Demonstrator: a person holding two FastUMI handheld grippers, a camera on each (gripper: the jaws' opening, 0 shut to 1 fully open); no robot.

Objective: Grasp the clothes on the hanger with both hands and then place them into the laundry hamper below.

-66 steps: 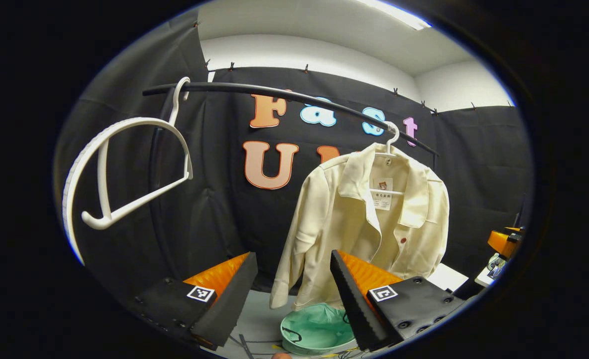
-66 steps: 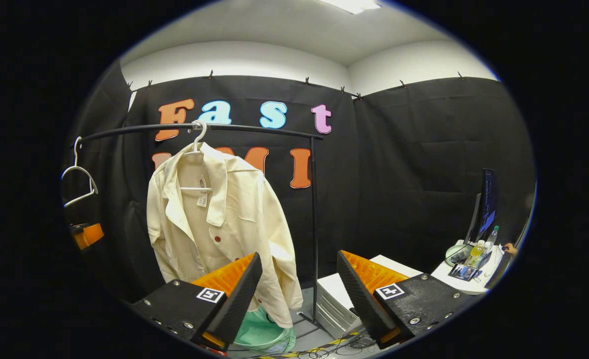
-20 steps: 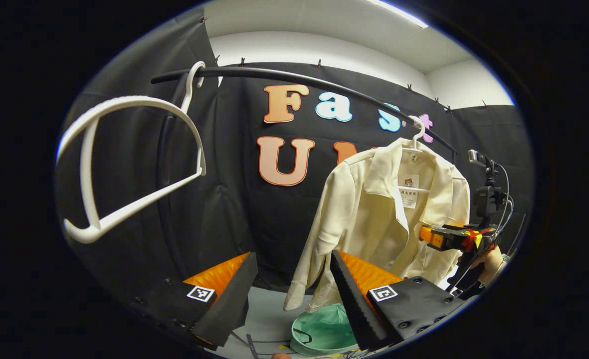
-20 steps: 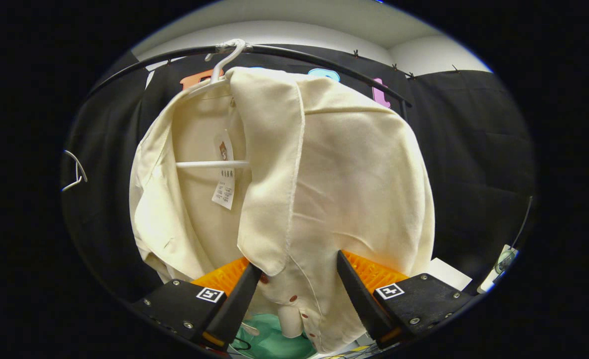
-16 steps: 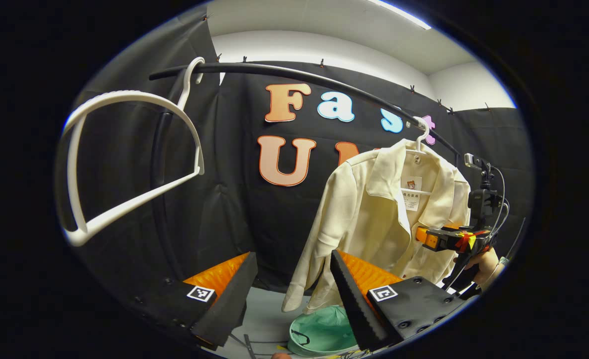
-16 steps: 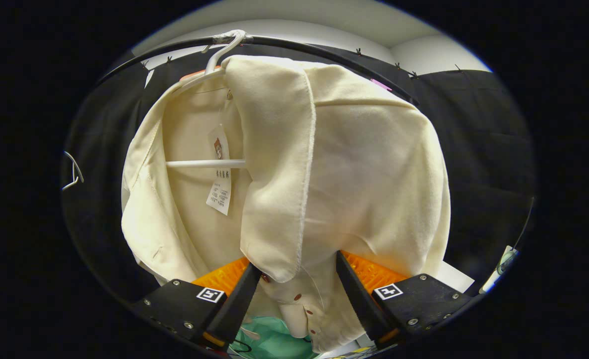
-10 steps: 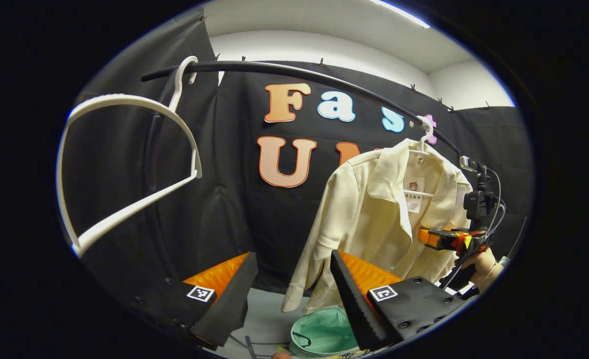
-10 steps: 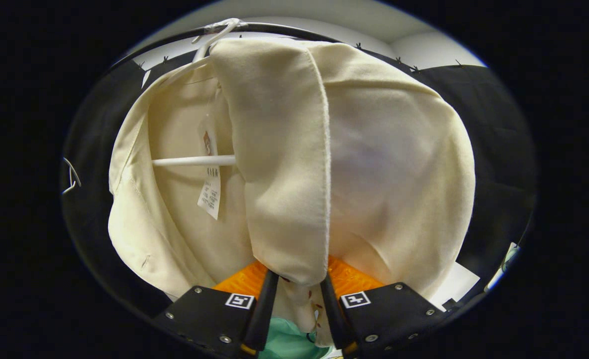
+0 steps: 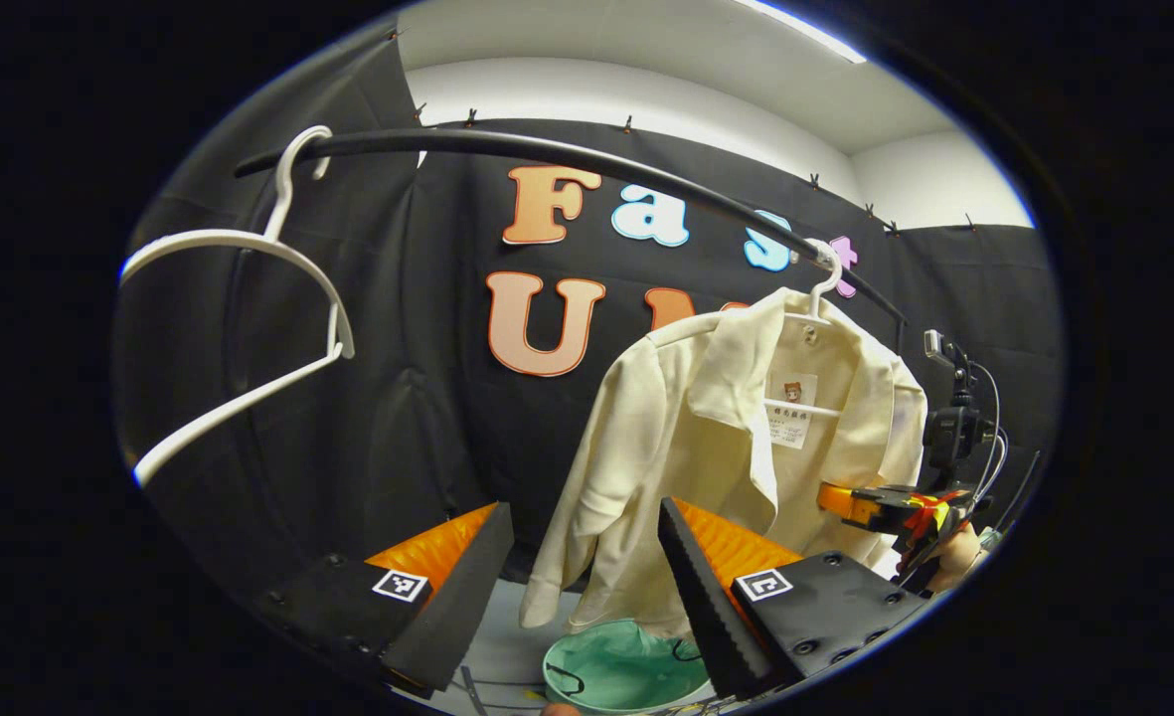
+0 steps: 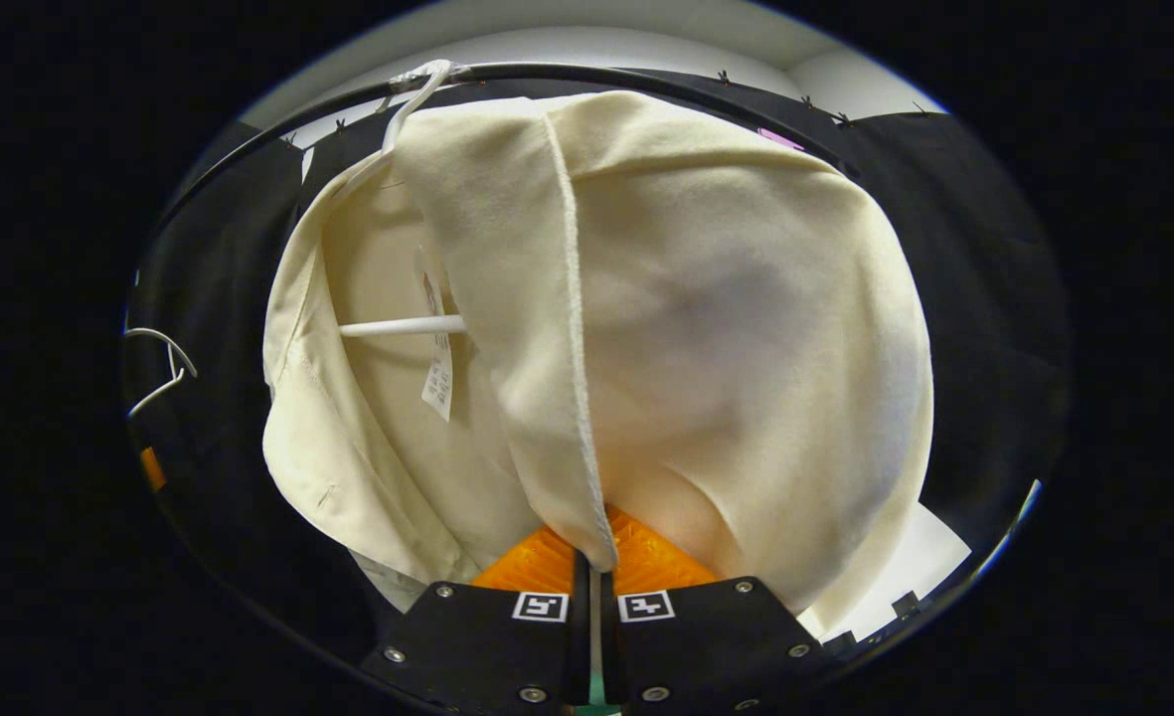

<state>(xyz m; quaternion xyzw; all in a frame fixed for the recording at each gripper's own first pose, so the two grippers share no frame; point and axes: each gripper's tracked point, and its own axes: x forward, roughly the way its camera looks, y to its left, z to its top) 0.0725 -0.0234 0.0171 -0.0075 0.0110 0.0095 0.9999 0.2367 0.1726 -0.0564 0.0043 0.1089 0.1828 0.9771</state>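
Take the rail as the landmark. At its left end hangs an empty hanger, tilted, nothing on it. Further right along the rail, near its far end, the shirt hangs from a second hanger, open at the front with its label showing. Directly below the shirt, on the floor, sits the green hamper.

The left gripper stands wide open, holding nothing, well short of the shirt and low beneath the rail's middle. It has drifted a little since a second ago, but it has not reached the cloth.

The change is on the right. In the left gripper view the right gripper sits against the shirt's far front panel, held by a hand. In its own view, the right gripper was spread on either side of the lapel a second ago; now its jaws have come together with the lapel edge of the shirt pinched between them, just under the rail.

So one of the two grasps looks made. The left side likely needs to travel to the near shoulder or sleeve and close before the shirt can be lifted off the hanger and lowered into the hamper.
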